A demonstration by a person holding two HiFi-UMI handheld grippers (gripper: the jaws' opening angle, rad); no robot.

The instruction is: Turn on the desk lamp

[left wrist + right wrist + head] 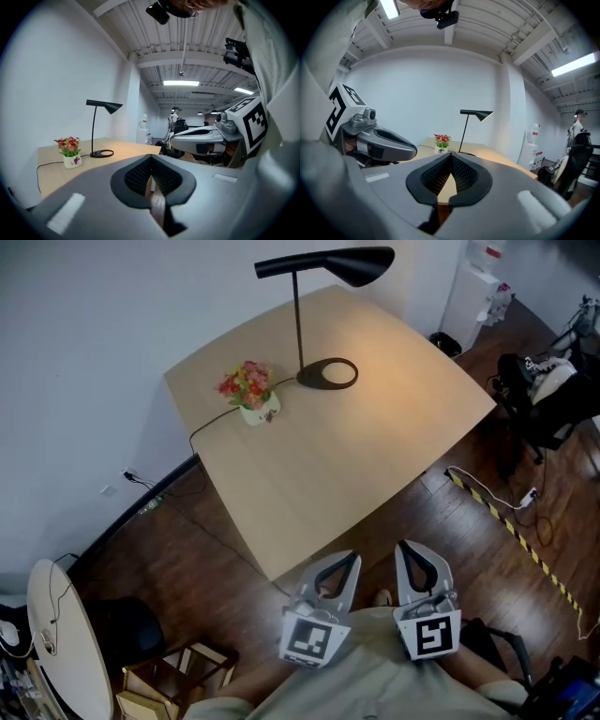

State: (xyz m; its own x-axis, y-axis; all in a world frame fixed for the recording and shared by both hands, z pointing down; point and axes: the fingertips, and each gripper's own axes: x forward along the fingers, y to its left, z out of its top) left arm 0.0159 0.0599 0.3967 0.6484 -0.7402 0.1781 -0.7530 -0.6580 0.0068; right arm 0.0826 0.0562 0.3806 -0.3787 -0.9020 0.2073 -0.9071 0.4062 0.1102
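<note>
The desk lamp [342, 264] stands at the far side of the worktop [375, 456], with a warm patch of light below its shade. A small pot of flowers [251, 395] sits just beside its ring base. Well apart from both, the left tool [342, 566] and right tool [417, 563] hover side by side near the person's body, off the worktop's near edge. Each has its jaw tips together and grips nothing.

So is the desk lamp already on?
On, it appears: a warm pool of light lies on the table beneath the desk lamp, and in the right gripper view the underside of its shade glows.
</note>
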